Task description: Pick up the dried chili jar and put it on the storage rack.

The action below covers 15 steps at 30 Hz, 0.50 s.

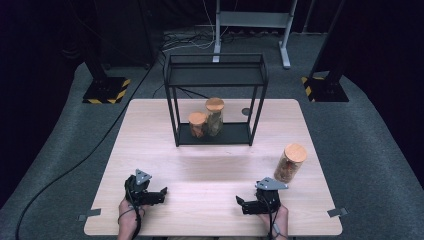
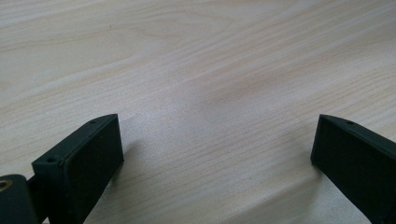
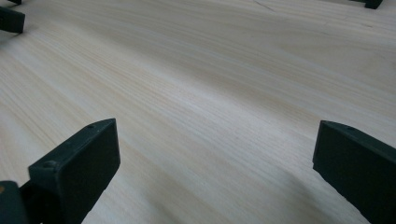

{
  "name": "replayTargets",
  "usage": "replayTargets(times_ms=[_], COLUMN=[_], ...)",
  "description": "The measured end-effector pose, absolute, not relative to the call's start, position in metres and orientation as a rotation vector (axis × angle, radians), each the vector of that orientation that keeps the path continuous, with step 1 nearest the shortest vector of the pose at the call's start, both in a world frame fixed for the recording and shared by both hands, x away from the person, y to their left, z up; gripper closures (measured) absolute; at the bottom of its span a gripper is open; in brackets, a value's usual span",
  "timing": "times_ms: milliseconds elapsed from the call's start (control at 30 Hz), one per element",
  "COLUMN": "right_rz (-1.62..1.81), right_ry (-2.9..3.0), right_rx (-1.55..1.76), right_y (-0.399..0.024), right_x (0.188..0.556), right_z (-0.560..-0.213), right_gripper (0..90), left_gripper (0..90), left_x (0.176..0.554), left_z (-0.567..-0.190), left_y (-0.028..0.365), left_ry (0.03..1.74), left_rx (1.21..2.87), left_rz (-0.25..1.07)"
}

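Both the left gripper (image 1: 159,192) and right gripper (image 1: 241,202) are resting on the near counter (image 1: 210,165), jaws spread wide, gripping nothing.

We note a light wood-grain table (image 1: 210,165) on grey carpet (image 1: 380,150). At its far middle stands a black metal-frame shelf unit (image 1: 215,100); two cork-lidded jars, one short (image 1: 197,124) and one taller (image 1: 215,116), sit touching on the unit's lower shelf. A third cork-lidded jar (image 1: 290,162) stands directly on the table near the right edge, well apart from the unit. A small dark round mark (image 1: 245,111) lies behind the unit's right legs.
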State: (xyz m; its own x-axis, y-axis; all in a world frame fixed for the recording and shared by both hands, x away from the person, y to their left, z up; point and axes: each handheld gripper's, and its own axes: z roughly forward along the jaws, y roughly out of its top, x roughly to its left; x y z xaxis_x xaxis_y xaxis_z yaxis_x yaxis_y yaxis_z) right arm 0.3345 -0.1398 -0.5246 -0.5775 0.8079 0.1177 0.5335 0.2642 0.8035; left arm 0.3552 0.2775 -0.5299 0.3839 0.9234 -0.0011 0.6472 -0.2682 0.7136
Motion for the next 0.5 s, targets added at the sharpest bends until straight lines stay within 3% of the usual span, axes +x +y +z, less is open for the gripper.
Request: replayTargets(times_ms=[500], right_rz=[1.15], right_ry=[2.09], right_rx=[1.371], right_y=[-0.203], right_x=[0.314], right_z=[-0.52], right_gripper=[0.0], left_gripper=[1.7], left_x=[0.355], left_z=[-0.53], left_y=[0.277], left_ry=[1.343], left_rx=[2.014], left_rz=[0.563])
